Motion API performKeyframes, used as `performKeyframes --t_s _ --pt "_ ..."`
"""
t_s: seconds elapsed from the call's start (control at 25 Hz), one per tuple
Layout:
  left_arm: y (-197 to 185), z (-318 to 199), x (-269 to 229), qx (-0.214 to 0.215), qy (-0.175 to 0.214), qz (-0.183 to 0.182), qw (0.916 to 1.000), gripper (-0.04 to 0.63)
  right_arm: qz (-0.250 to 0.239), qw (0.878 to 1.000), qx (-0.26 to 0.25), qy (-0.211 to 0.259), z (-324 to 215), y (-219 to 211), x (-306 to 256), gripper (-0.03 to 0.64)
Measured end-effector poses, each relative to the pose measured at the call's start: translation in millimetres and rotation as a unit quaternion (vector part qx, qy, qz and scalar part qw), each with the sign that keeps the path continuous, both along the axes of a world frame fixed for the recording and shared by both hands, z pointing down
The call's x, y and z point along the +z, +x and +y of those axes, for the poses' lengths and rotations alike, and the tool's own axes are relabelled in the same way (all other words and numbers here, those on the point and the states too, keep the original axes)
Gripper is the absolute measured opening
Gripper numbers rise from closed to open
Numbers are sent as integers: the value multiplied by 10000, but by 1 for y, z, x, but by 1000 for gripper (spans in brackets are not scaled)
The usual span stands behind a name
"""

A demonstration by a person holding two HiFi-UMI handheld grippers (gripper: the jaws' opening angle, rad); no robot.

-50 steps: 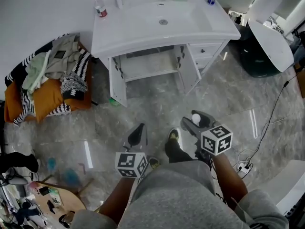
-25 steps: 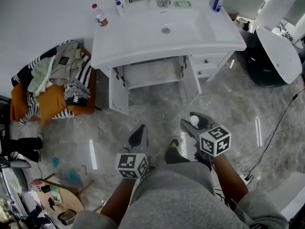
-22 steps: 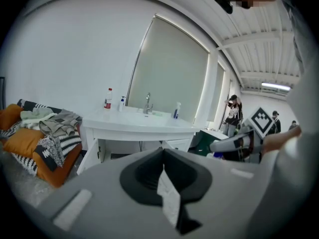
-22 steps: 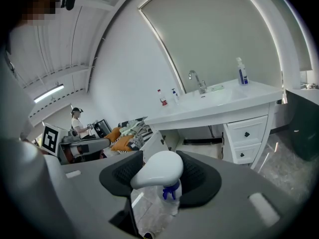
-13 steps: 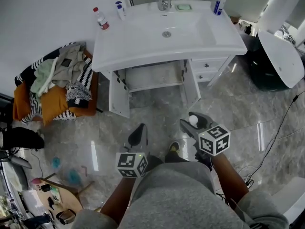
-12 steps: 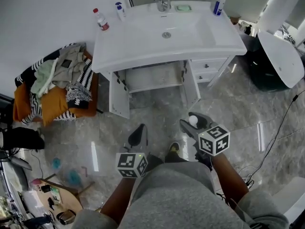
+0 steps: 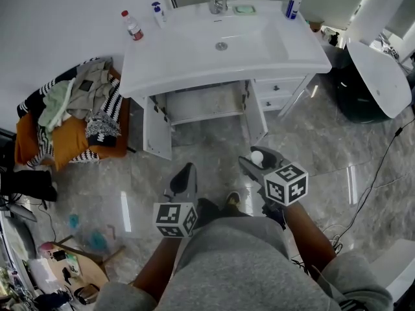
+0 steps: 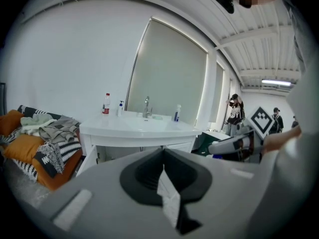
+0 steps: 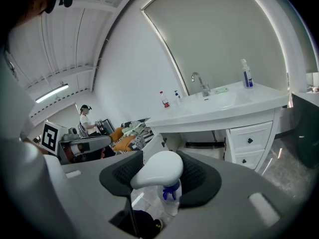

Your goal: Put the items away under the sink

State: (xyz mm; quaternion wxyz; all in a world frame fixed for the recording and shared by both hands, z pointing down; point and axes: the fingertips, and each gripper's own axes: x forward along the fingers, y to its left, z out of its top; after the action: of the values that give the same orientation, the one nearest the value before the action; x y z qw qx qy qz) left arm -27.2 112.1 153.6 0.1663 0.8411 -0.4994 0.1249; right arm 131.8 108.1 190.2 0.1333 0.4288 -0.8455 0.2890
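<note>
My right gripper [image 7: 256, 161] is shut on a spray bottle [image 7: 257, 157] with a white trigger head; the right gripper view shows its blue nozzle and clear body [image 9: 158, 172] hanging between the pads. My left gripper [image 7: 183, 181] is shut, and only a thin white strip [image 8: 168, 201] shows at the seam of its pads. Both are held above the floor, well short of the white sink cabinet [image 7: 205, 103], whose two doors [image 7: 157, 132] stand open onto a bare shelf. A red-capped bottle [image 7: 131, 26], a small pump bottle [image 7: 157, 13] and a blue bottle [image 7: 294, 0] stand on the sink top [image 7: 181, 50].
A heap of clothes on an orange cushion [image 7: 70, 109] lies left of the cabinet. Drawers [image 7: 275, 93] sit right of the open doors. A dark bin with a white lid [image 7: 364, 67] stands at the far right. A cable [image 7: 379, 167] runs over the marble floor. My feet [image 7: 230, 203] are between the grippers.
The view has drifted a little and both grippers have shifted slightly left and forward. The right gripper still holds the spray bottle; the cabinet doors stay open.
</note>
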Motion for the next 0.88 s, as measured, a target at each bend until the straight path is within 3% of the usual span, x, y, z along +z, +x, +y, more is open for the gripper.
performKeyframes --t_s 0.88 --pt "-39 -42 10 -370 -57 28 9993 12 54 9998 -160 -66 -39 -36 9 213"
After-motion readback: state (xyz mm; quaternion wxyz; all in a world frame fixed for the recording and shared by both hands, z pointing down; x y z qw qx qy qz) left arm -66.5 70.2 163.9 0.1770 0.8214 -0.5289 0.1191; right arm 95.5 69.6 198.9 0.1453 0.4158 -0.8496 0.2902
